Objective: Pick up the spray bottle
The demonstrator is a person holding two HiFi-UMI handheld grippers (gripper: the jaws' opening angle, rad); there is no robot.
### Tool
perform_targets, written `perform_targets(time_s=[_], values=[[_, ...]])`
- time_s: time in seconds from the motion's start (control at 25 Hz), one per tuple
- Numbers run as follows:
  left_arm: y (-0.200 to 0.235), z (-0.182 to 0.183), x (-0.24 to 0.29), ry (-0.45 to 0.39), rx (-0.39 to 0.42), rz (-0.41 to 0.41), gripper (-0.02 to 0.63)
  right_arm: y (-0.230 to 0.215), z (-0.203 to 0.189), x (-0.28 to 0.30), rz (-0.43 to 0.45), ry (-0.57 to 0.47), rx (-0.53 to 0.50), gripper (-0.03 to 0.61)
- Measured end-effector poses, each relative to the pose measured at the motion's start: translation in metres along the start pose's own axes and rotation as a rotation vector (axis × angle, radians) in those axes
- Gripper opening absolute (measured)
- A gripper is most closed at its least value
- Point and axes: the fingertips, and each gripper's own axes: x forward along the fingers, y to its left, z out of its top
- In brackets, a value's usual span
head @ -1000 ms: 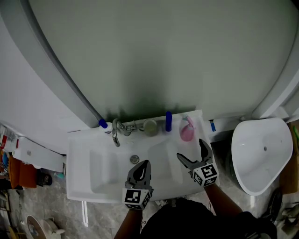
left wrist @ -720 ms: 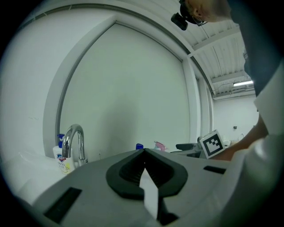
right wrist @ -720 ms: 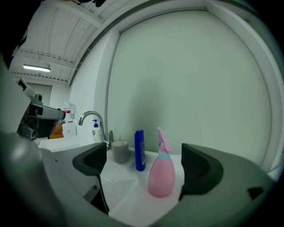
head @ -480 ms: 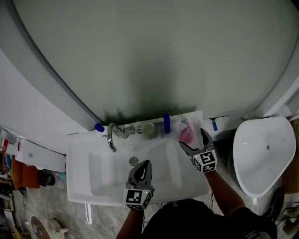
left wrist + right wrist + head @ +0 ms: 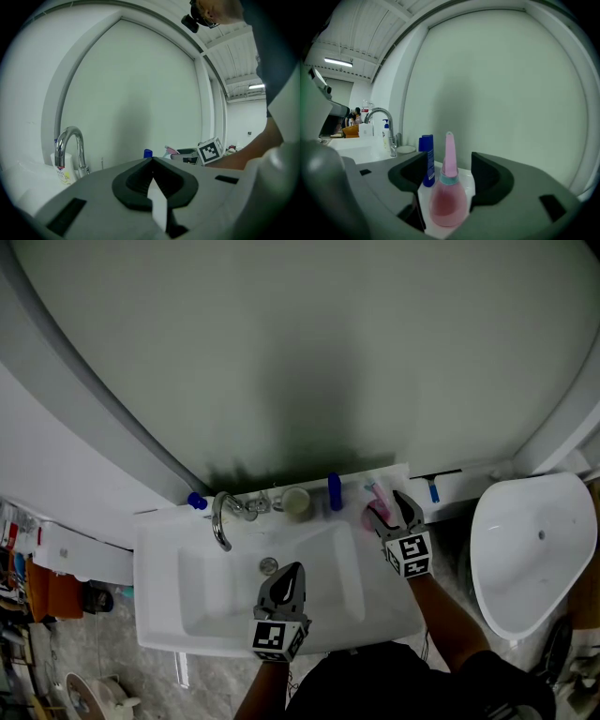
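- Head view: right hand-held gripper at the upper right of the sink, jaws closing round the pink spray bottle, which stands on the back ledge against the wall. Left hand-held gripper low in the centre, over the basin, well apart from the bottle. Blue bottle just to the left of the pink one. Likely to be knocked over if the near jaw swings that way.
- Left gripper view: jaws pressed together, nothing between them. No support from this side if the spray bottle tips.
- Right gripper view: spray bottle upright between the two pads, round belly low, thin neck and nozzle rising in the middle of the frame. Pads seemingly not yet pressing.
  - Pinching the smooth, rounded belly could squeeze it forward out of the grip.
  - Closing off-centre could tip it toward the wall or the blue bottle.
  - Gripping soft plastic too hard could dent it or force liquid out.
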Motion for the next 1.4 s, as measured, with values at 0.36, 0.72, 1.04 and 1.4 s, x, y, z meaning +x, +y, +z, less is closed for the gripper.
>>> perform_targets(time_s=[0.36,0.72,1.04,1.4], values=[[-0.006,0.002,0.007,-0.002,0.000,-0.024,-0.003,-0.005,0.002,0.001,-0.044,-0.015,-0.001,0.164],[-0.003,-0.002,0.002,-0.003,-0.018,-0.016,-0.003,-0.001,0.003,0.004,-0.060,-0.013,-0.034,0.087],[-0.002,0.001,-0.006,-0.008,-0.010,0.001,-0.003,0.004,0.013,-0.003,-0.061,-0.037,-0.046,0.086],[-0.005,0.007,-0.013,-0.024,-0.006,0.012,-0.003,0.021,0.046,-0.024,-0.032,-0.111,-0.066,0.086]])
